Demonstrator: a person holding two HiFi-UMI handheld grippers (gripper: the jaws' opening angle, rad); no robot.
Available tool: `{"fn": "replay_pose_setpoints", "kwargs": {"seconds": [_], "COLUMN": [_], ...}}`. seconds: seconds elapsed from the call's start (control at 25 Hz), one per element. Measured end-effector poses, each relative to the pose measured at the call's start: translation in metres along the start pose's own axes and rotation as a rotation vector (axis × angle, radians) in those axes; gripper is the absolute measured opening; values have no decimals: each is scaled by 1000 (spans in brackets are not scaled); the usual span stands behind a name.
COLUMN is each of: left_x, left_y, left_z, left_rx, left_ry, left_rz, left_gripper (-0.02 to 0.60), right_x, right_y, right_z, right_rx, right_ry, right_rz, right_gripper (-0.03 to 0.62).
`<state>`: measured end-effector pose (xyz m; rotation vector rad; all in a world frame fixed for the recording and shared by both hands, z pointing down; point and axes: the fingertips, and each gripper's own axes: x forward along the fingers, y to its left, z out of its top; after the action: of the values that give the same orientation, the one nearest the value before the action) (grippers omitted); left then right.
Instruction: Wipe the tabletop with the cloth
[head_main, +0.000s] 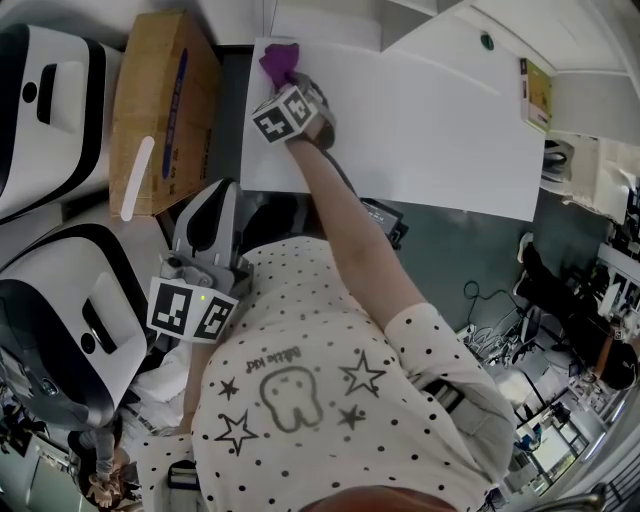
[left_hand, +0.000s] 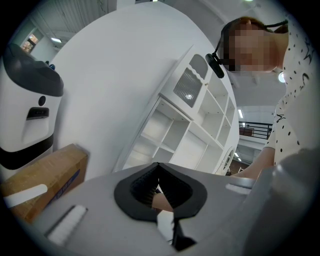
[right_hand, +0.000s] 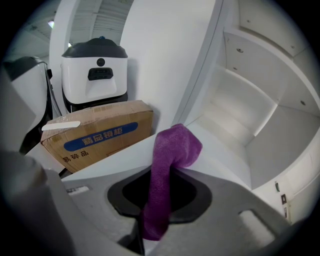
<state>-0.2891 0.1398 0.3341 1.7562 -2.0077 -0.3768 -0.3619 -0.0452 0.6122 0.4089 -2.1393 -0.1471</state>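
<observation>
Cloth (head_main: 278, 62), purple, is being clamped between the closed jaws of the right gripper (head_main: 292, 85) and is resting on the far left corner of the white tabletop (head_main: 420, 130). Left gripper (left_hand: 159, 167) is hanging low beside the person's torso, well apart from the tabletop, its jaws meeting on nothing. Cardboard box (head_main: 165, 100) is standing just beside the tabletop with its flaps closed, hiding its contents.

One cloth (head_main: 279, 62), one table (head_main: 420, 130), one box (head_main: 165, 110), one shelf unit (left_hand: 190, 125). Two grippers: left gripper (head_main: 218, 200), right gripper (head_main: 290, 80). Two white machines (head_main: 40, 100), seemingly alike.
</observation>
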Motion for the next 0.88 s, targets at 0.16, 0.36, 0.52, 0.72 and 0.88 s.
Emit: {"fn": "replay_pose_setpoints", "kwargs": {"seconds": [0.16, 0.36, 0.52, 0.72, 0.88], "left_x": [-2, -7, -9, -9, -11], "left_y": [1, 1, 3, 1, 2], "left_z": [-1, -1, -2, 3, 3], "left_rx": [0, 4, 2, 5, 3], "left_ry": [-2, -3, -5, -10, -10], "left_rz": [2, 1, 6, 7, 11], "left_gripper": [-15, -15, -15, -15, -15], "right_x": [0, -1, 1, -2, -3], "right_y": [6, 10, 14, 18, 22], "right_z": [4, 5, 5, 12, 14], "right_rx": [0, -11, -18, -24, -34], "right_ry": [-12, -11, -18, -30, -35], "right_rz": [13, 9, 18, 41, 48], "right_gripper": [67, 67, 67, 67, 67]}}
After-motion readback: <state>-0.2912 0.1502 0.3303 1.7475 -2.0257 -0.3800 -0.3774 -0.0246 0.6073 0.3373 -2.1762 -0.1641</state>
